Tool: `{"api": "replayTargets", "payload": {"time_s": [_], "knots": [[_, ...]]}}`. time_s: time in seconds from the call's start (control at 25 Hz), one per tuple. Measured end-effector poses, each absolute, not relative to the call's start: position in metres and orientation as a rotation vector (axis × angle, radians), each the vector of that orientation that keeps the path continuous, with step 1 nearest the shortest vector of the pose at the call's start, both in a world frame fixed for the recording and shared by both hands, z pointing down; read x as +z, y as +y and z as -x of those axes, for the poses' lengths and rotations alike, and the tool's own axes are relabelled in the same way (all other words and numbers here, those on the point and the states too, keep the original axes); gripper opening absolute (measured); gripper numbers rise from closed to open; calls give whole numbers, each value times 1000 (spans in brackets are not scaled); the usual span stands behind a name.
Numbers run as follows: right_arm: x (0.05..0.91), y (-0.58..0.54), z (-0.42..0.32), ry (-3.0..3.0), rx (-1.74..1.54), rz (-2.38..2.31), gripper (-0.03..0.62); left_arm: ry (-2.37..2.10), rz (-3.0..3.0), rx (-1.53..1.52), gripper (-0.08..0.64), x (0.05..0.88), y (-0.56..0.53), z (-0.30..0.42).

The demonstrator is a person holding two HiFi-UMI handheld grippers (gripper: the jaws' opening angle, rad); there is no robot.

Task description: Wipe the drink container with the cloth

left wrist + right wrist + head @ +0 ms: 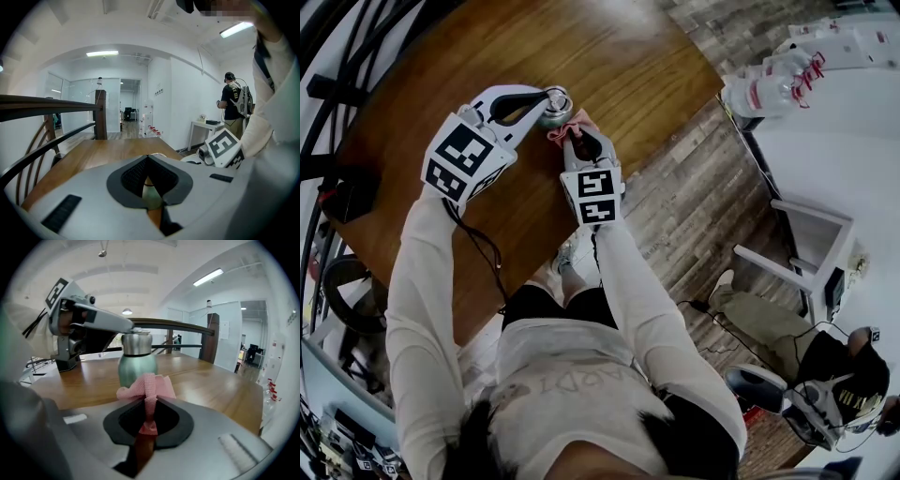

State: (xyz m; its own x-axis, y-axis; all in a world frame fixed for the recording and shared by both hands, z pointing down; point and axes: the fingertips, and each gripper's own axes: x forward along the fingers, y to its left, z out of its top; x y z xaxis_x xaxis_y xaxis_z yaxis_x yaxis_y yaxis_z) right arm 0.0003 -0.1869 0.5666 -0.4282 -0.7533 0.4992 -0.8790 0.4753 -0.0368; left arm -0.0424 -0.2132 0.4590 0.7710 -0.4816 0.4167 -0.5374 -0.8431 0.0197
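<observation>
Pink cloth point(149, 386) is pinched in the right tongs point(148, 414), which are narrow on its bunched fold. Its loose end sits right against the green body of the drink container point(136, 363). That container stands upright on the wooden worktop point(609, 56), at about 11 o'clock from the right tongs in the head view. From 9 o'clock the left tongs point(546, 99) reach its steel cap and seem closed on it, though their own view shows little of the grip.
</observation>
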Motion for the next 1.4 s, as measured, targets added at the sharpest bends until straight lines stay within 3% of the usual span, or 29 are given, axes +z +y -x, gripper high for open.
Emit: {"api": "replayTargets", "payload": {"time_s": [0.28, 1.08, 1.4], "knots": [[555, -214, -21, -2295, 409, -1430, 37, -829, -2818, 611, 5, 460, -213, 43], [510, -159, -21, -2422, 438, -1460, 37, -1015, -2813, 612, 6, 454, -199, 45], [476, -124, -31, -2489, 423, -1455, 38, -1207, -2781, 460, 6, 425, -158, 60]]}}
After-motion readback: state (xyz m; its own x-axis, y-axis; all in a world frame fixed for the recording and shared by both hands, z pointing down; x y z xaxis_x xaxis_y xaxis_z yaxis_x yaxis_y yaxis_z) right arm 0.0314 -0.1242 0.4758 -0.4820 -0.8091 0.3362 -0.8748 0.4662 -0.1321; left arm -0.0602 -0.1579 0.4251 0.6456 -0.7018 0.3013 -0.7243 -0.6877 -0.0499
